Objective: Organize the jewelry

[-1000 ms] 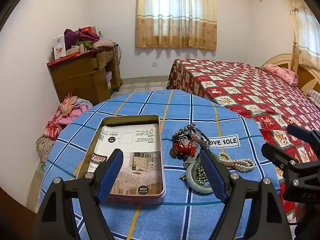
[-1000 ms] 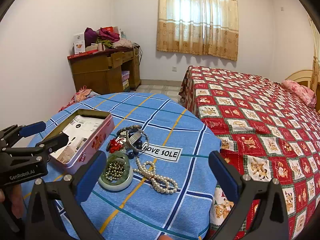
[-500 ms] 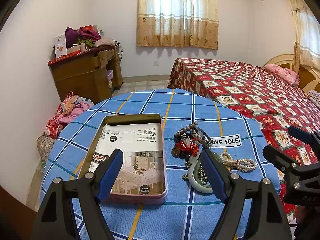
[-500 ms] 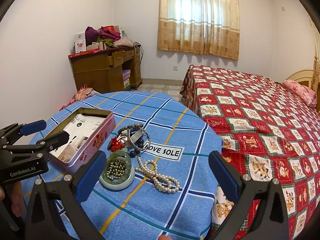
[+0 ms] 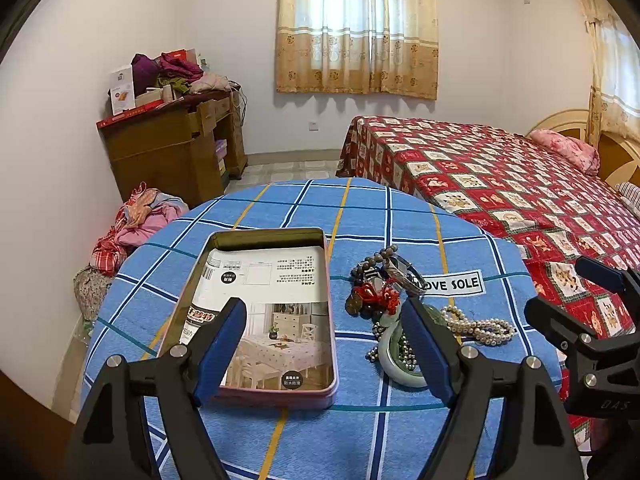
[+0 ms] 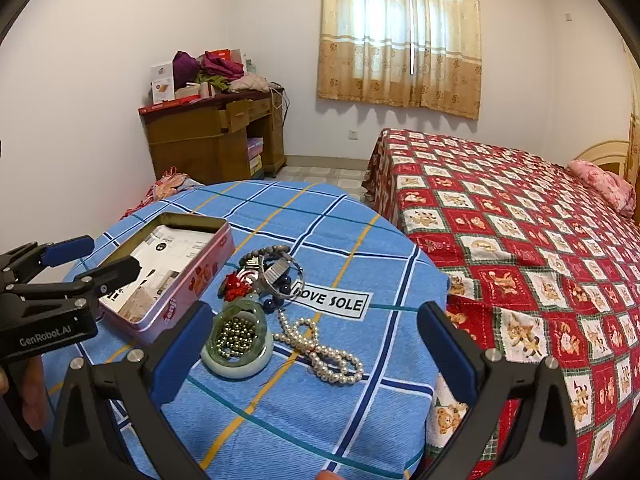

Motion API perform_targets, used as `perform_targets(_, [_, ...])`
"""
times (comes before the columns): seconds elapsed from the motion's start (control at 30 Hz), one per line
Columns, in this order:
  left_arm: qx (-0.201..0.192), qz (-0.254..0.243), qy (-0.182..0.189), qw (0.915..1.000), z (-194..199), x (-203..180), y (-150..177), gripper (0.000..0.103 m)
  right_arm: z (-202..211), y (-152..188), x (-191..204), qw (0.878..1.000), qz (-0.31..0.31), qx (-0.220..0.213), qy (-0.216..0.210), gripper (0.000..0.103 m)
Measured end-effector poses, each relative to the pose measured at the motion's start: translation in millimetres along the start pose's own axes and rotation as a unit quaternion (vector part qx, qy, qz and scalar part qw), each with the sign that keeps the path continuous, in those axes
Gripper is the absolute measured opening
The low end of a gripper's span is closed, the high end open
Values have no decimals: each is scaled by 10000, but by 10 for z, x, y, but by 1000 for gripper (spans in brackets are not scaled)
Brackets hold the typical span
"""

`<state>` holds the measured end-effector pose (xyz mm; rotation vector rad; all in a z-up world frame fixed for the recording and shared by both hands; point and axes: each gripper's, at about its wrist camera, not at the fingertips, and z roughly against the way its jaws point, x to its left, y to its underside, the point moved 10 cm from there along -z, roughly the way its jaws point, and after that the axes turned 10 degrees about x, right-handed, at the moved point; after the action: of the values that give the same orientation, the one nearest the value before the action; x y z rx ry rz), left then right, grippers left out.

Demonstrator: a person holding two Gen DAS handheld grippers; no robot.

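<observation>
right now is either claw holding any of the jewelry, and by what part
Nothing is held. The left claw and the right claw are both open and apart from the jewelry, which lies on the table beside the tin.

Open pink tin (image 5: 276, 390), jewelry heap (image 6: 256, 280) beside it, pearl strand (image 6: 320, 344) rightmost

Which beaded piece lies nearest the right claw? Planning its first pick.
The white pearl strand, looped alone on the cloth; the other beaded pieces sit farther back.
</observation>
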<state>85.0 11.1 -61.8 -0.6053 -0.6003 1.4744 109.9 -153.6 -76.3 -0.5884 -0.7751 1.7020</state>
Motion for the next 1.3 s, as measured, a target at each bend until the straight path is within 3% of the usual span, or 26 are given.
perform_targets(1.3, [114,46,-27,9999,-47,47,55,80,-74,59,-8,10000,-13,67,-43,103])
